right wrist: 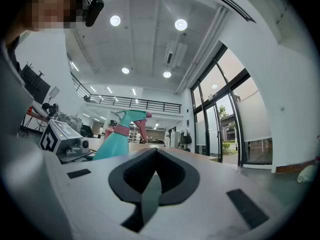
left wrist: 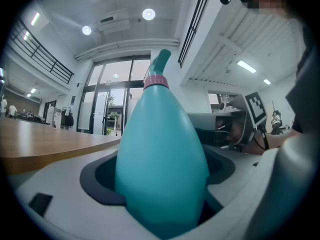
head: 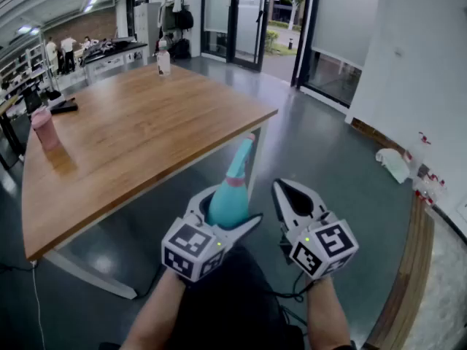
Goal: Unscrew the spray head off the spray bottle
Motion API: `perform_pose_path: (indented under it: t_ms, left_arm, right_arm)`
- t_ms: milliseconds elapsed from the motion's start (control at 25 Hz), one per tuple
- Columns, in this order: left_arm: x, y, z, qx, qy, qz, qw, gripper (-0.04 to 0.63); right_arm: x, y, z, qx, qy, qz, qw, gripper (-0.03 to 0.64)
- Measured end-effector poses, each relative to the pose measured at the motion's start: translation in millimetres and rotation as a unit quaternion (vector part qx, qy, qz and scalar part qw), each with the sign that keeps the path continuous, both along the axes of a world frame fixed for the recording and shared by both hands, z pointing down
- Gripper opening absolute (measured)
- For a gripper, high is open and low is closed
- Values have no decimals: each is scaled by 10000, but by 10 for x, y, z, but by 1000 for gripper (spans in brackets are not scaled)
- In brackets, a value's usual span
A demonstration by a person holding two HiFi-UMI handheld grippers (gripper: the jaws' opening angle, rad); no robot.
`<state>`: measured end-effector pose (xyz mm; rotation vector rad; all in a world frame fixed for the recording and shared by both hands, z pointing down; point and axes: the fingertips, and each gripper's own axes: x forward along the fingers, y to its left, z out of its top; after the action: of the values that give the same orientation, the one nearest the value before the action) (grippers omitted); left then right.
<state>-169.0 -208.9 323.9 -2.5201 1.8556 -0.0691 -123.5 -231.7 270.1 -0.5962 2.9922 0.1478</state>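
A teal spray bottle (head: 229, 201) with a pink collar (head: 235, 181) and a teal spray head (head: 243, 152) is held off the table, pointing forward and up. My left gripper (head: 222, 221) is shut on the bottle's wide body (left wrist: 162, 169), which fills the left gripper view; the pink collar (left wrist: 155, 80) and spray head (left wrist: 161, 60) rise above it. My right gripper (head: 290, 199) hangs just right of the bottle, jaws shut and empty, not touching it. In the right gripper view the bottle (right wrist: 111, 141) shows at the left, with its spray head (right wrist: 131, 116) and pink trigger.
A large wooden table (head: 139, 144) stretches ahead on the left; a pink cup (head: 45, 128) and dark objects stand at its left edge, a white bottle (head: 163, 62) at its far end. Grey floor and glass doors (head: 241, 17) lie beyond. People stand far off at the back left.
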Motion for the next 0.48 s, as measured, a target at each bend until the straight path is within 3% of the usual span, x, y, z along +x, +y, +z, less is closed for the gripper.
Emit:
perform_pose_path:
  t_ms: [480]
  left_arm:
    - [52,14,10,-27,-74,32,10000,437]
  right_arm:
    - [3,80,-32,111,-33,-49,9999,9]
